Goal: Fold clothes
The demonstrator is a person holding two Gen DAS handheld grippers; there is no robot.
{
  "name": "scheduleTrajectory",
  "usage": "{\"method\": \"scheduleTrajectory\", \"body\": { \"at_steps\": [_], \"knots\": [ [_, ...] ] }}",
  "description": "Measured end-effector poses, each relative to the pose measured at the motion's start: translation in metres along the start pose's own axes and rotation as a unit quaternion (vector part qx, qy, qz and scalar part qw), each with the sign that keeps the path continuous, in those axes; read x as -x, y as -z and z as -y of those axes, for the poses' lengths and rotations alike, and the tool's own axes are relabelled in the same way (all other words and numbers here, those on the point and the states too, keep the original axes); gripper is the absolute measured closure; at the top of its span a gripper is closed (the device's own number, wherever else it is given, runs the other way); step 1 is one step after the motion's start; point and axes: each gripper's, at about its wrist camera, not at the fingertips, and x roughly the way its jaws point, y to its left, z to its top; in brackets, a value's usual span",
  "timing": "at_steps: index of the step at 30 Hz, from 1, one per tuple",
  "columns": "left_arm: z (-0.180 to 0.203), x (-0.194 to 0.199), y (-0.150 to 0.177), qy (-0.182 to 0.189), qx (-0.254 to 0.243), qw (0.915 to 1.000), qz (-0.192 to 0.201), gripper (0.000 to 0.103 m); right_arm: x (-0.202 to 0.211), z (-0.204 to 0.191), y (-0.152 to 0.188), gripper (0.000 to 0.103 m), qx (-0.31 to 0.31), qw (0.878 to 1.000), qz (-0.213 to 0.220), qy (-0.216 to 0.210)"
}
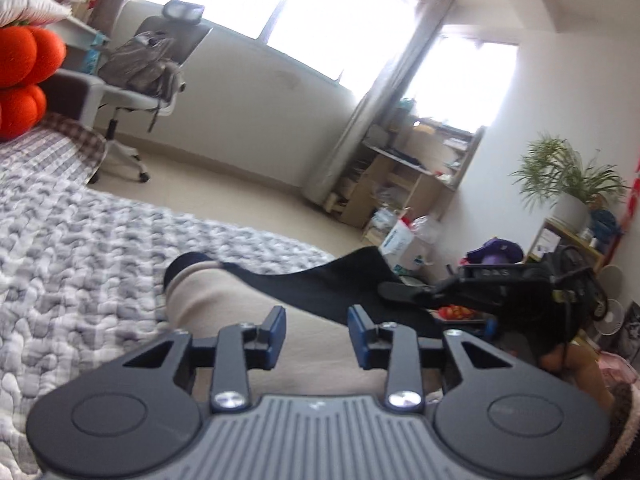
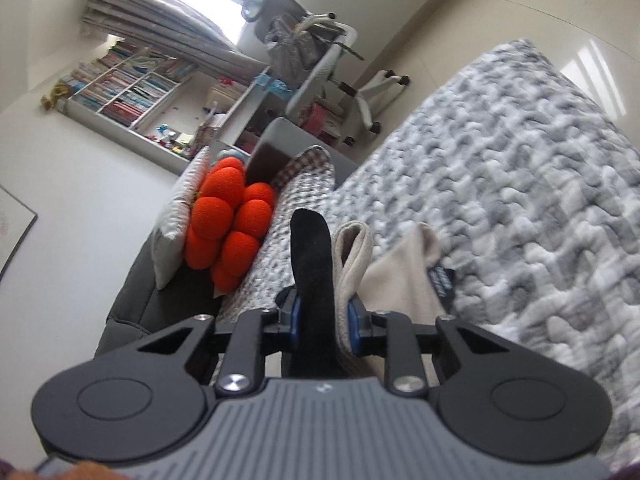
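Right gripper (image 2: 323,322) pinched the garment (image 2: 404,276) edge at lower centre over the bed (image 2: 500,184), left gripper (image 1: 317,336) spread above the cloth, nothing between, so that corner could sag and skew the fold.

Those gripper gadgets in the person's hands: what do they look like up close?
Both match. The left gripper and right gripper each have a grey ribbed body, flanked by two round black discs. Black linkage arms with silver screws carry two short fingers with blue pads. A small pale logo sits on the ribbed part. No cables show.
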Motion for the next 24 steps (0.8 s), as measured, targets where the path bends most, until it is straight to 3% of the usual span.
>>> {"method": "scheduleTrajectory", "body": {
  "at_steps": [4, 7, 12, 15, 17, 21, 24],
  "knots": [
    [0.004, -0.013, 0.010, -0.006, -0.009, 0.9997, -0.024, 0.069, 0.000, 0.012, -0.002, 0.077, 0.009, 1.000, -0.004, 0.021],
    [0.007, -0.019, 0.014, -0.014, -0.020, 0.9991, -0.035, 0.069, 0.000, 0.007, 0.000, 0.073, 0.050, 0.998, -0.007, 0.042],
    [0.010, -0.010, 0.004, -0.013, -0.028, 0.9994, -0.019, 0.069, 0.009, -0.019, 0.007, 0.050, 0.142, 0.987, 0.040, 0.062],
    [0.011, -0.011, 0.003, -0.011, -0.028, 0.9995, -0.012, 0.069, 0.014, -0.036, 0.013, 0.050, 0.211, 0.970, 0.097, 0.070],
    [0.015, -0.016, 0.005, -0.008, -0.036, 0.9992, -0.013, 0.070, 0.011, -0.044, 0.017, 0.050, 0.248, 0.960, 0.113, 0.068],
    [0.028, -0.025, 0.011, -0.001, -0.076, 0.9969, -0.022, 0.071, -0.014, -0.054, 0.028, 0.065, 0.311, 0.943, 0.098, 0.071],
    [0.037, -0.031, 0.020, -0.001, -0.107, 0.9937, -0.033, 0.071, -0.039, -0.059, 0.042, 0.073, 0.372, 0.920, 0.074, 0.097]
  ]
}}
